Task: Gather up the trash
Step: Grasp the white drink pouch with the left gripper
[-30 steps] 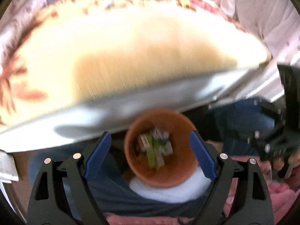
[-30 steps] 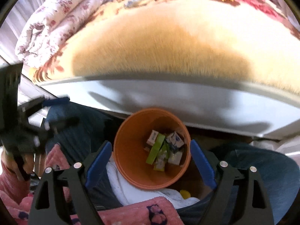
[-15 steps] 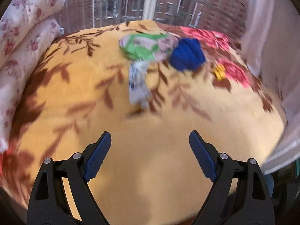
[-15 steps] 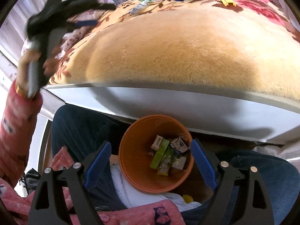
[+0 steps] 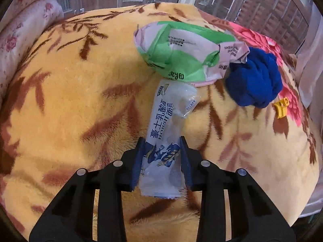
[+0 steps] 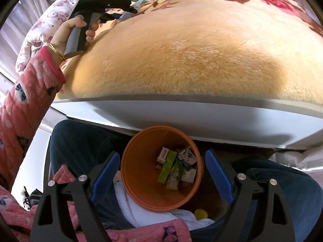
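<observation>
My left gripper is shut on the near end of a clear plastic bread wrapper with blue print, lying on the yellow blanket. A crumpled green and pink wipes bag lies just beyond it. My right gripper is open and empty above an orange bin holding several pieces of trash. The left gripper with the wrapper's end also shows far off in the right wrist view.
A blue cloth and a small yellow toy lie right of the bags. A floral quilt is at the left, a window behind. The bed's white edge runs above the bin, between the person's legs.
My left gripper swung up from over the bin to the bed, moved in on the clear wrapper and shut on it. My right gripper stayed over the bin.
</observation>
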`<state>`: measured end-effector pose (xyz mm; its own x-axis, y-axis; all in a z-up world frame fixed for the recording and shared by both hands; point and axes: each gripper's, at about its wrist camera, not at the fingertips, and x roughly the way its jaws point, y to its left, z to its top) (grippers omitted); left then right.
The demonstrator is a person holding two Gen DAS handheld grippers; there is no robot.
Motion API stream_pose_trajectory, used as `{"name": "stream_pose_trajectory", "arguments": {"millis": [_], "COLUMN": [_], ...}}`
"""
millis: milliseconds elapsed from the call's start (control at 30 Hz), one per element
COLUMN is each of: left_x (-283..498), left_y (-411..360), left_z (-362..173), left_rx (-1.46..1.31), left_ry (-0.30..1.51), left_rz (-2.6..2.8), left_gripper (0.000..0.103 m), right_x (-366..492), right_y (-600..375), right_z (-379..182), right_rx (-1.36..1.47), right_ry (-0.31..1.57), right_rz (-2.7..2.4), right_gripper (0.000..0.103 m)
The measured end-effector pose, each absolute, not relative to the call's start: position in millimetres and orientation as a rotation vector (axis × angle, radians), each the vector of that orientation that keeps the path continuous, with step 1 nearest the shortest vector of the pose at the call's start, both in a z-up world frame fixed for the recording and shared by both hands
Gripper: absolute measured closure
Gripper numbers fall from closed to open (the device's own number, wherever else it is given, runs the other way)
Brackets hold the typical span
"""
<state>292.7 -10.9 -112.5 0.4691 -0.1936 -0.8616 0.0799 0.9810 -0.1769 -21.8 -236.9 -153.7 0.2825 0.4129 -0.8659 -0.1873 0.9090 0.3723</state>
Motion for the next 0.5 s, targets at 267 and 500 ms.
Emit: {"name": "stream_pose_trajectory", "arguments": {"millis": [267, 500], "left_x": [258, 197], "left_y": [-4, 10], "left_z": [-92, -66], "left_rx": [-0.070, -0.023], "left_ry": [1.005, 0.959], "left_rz": [-0.209, -0.236], "left_gripper": [0.086, 0.086], "right_x": [-20, -12], "right_y": [-231, -225], "right_z": [-142, -113], "right_rx": [0.198, 0.146], "right_ry": [1.194, 1.108], "right_rz": [0.425, 0.434], "right_gripper": [0.018, 0.018]}}
